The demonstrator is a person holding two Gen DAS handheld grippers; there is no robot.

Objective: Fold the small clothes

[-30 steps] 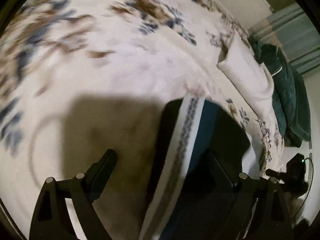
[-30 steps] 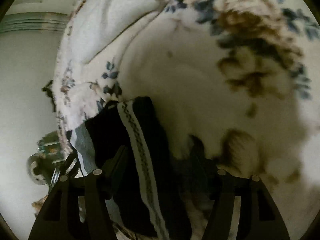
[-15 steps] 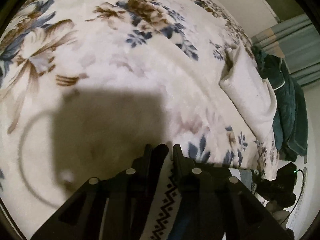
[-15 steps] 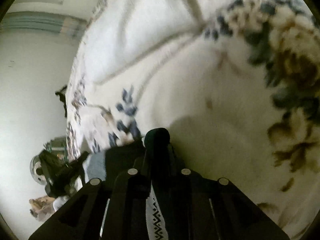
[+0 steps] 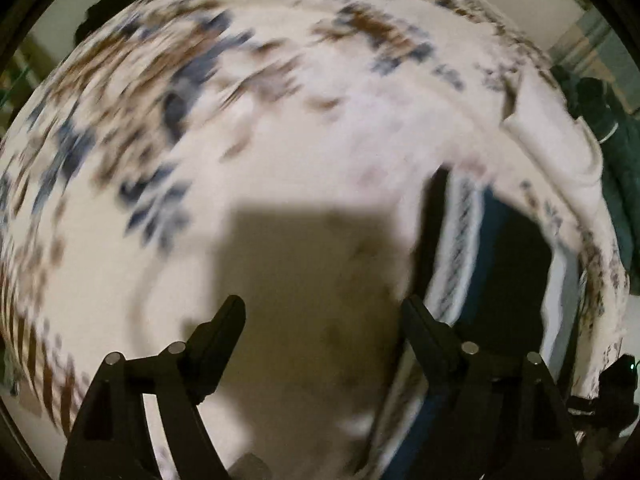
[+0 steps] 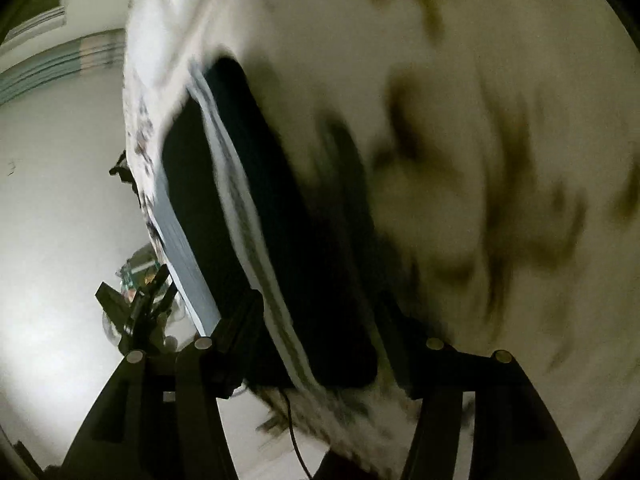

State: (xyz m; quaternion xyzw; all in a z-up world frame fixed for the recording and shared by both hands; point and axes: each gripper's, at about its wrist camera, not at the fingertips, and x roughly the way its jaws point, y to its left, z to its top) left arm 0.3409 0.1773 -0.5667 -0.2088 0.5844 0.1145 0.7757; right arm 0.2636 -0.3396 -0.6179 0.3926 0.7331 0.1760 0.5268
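Both my left gripper [image 5: 322,322] and right gripper [image 6: 316,320] have just opened, releasing the dark folded garment with white patterned band [image 5: 500,264]; next, fold it again.

Bed blanket [image 5: 304,168]: soft matt fleece-like cloth, cream w/ blurred brown/blue floral print. Folded garment [image 5: 508,264], right of frame: dark knit-looking cloth, matt, w/ pale patterned band. Left gripper [image 5: 324,320], lower centre: black matt plastic, small shiny metal pins. Right gripper [image 6: 320,332]: same black plastic, metal pins. Green cloth pile [image 5: 616,160], far right: matt fabric.
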